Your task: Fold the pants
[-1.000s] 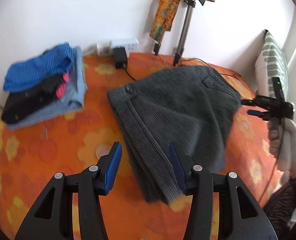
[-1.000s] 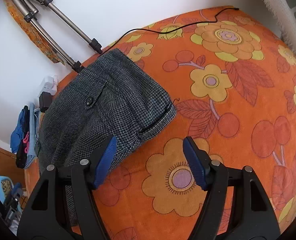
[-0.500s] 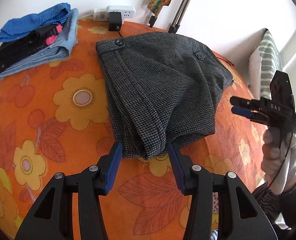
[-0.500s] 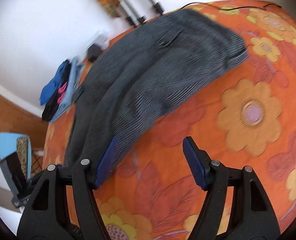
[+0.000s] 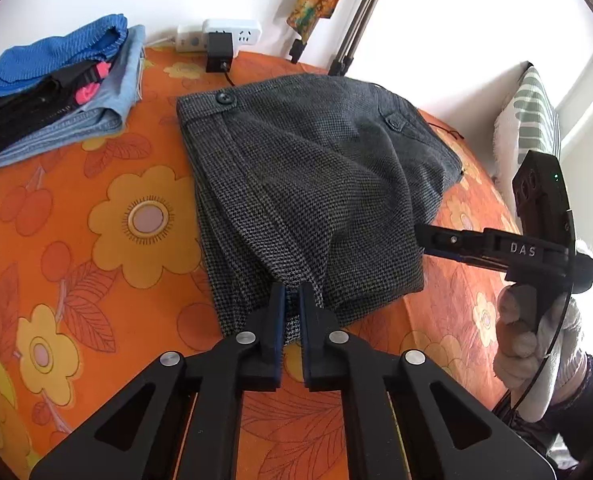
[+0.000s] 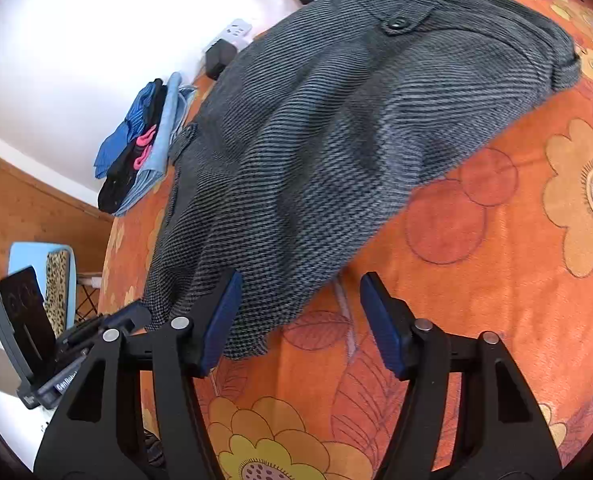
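Two grippers work on grey pants (image 5: 316, 184) lying partly folded on an orange floral bedspread (image 5: 96, 240). At far left sits a stack of folded clothes (image 5: 56, 88). The left gripper (image 5: 291, 312) pinches the near hem. The right gripper (image 6: 300, 320) hovers spread at the pants' right edge. Judging by the bunched cloth, a further fold remains.

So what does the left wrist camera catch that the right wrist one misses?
Only the left view shows the left gripper shut on the hem of the pants, the gloved hand holding the right gripper, and a striped pillow.
Only the right view shows the right gripper open at the pants' edge, the wooden floor and a blue tray.
Both show the pants, the orange bedspread, the clothes pile and the power strip.
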### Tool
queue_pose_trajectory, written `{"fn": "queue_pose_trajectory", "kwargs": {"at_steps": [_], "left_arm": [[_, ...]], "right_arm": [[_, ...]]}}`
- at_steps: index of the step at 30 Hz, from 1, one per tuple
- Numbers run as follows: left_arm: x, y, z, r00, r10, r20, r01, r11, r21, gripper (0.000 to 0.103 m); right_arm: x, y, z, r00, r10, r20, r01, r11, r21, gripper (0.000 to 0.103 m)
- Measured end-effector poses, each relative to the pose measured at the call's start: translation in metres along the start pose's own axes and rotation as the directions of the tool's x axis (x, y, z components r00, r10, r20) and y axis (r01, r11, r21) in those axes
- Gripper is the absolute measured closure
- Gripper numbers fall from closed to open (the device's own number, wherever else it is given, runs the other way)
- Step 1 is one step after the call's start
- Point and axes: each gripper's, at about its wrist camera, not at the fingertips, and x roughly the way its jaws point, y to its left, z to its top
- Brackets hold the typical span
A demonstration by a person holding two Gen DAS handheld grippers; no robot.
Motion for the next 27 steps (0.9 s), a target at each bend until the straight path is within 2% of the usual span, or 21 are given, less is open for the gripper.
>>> {"fn": "queue_pose_trajectory", "kwargs": {"at_steps": [1, 3, 7, 8, 9, 10, 17, 18, 19, 24, 27], "left_arm": [[-0.001, 0.000, 0.000, 1.000, 0.001, 0.006, -0.001, 1.000, 0.000, 0.099], [-0.001, -0.001, 0.000, 1.000, 0.004, 0.008, -0.004, 1.000, 0.002, 0.099], [0.004, 0.003, -0.005, 1.000, -0.014, -0.019, 0.014, 1.000, -0.025, 0.099], [0.004, 0.004, -0.005, 1.000, -0.012, -0.019, 0.011, 0.999, -0.030, 0.097], [0.004, 0.005, -0.006, 1.000, -0.013, -0.024, 0.012, 0.999, -0.034, 0.090], [0.005, 0.004, -0.006, 0.999, -0.020, -0.027, 0.019, 0.999, -0.031, 0.087], [0.014, -0.006, -0.008, 0.999, -0.009, -0.048, 0.009, 1.000, 0.007, 0.086], [0.015, -0.006, -0.008, 0.999, -0.007, -0.045, 0.007, 1.000, 0.004, 0.093], [0.015, -0.006, -0.008, 0.999, -0.008, -0.044, 0.008, 1.000, 0.002, 0.094], [-0.003, -0.003, -0.002, 1.000, -0.019, 0.007, 0.019, 1.000, -0.008, 0.099], [-0.020, -0.001, 0.001, 0.999, -0.014, 0.052, 0.014, 1.000, -0.001, 0.099]], "right_arm": [[0.001, 0.000, 0.000, 1.000, 0.001, -0.001, -0.001, 1.000, 0.000, 0.040], [0.005, 0.000, 0.001, 1.000, -0.001, -0.016, 0.001, 1.000, 0.012, 0.047], [0.006, -0.005, 0.001, 1.000, 0.021, -0.018, -0.021, 0.999, 0.040, 0.048], [0.006, -0.006, 0.001, 1.000, 0.020, -0.017, -0.019, 0.999, 0.041, 0.048], [0.006, -0.006, 0.001, 1.000, 0.015, -0.014, -0.015, 0.999, 0.036, 0.048], [0.006, -0.007, 0.001, 1.000, 0.012, -0.014, -0.011, 0.999, 0.032, 0.048], [0.010, -0.001, 0.000, 1.000, 0.001, -0.019, -0.001, 1.000, -0.003, 0.057], [0.011, 0.000, 0.000, 1.000, 0.000, -0.020, 0.000, 1.000, -0.008, 0.059], [0.011, 0.001, 0.000, 1.000, 0.001, -0.021, -0.001, 1.000, -0.012, 0.062], [0.006, 0.001, 0.004, 1.000, -0.013, -0.004, 0.012, 1.000, -0.028, 0.089], [-0.005, -0.001, 0.006, 1.000, -0.016, 0.021, 0.017, 0.999, -0.032, 0.095]]}}
